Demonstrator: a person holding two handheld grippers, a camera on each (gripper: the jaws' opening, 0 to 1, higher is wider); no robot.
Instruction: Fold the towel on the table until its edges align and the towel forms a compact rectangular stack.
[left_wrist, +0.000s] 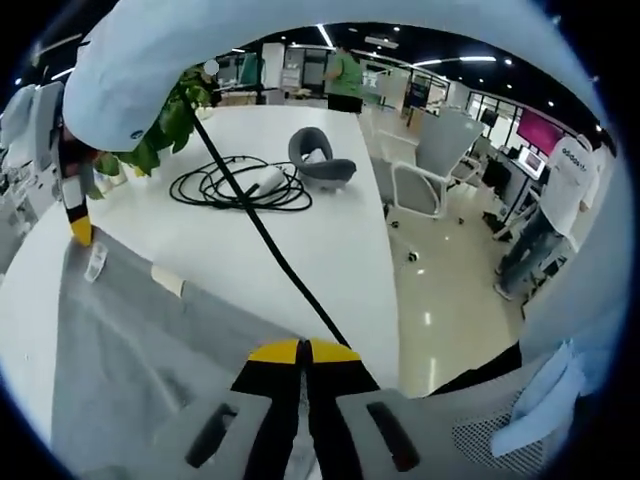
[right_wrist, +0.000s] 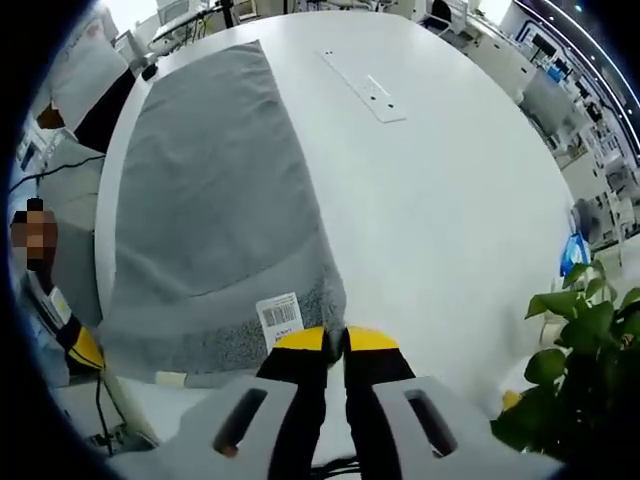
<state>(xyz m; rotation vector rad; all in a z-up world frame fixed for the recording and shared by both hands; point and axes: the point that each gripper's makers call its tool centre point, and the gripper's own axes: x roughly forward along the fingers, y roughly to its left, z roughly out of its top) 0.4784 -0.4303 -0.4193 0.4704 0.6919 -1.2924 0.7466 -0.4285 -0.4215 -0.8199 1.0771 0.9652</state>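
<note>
White desk (right_wrist: 450, 200) in open office; we see grey towel (right_wrist: 210, 200) flat on it. Right gripper (right_wrist: 336, 340) pinched shut on towel corner beside barcode label (right_wrist: 279, 312); left gripper (left_wrist: 303, 352) clamped on towel edge.

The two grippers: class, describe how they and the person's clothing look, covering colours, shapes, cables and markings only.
Each gripper, left and right, has two black jaws capped with yellow tips, rising from a pale grey body with dark slanted slots. A black cable runs across the white table in the left gripper view. A light blue sleeve arches over that view.
</note>
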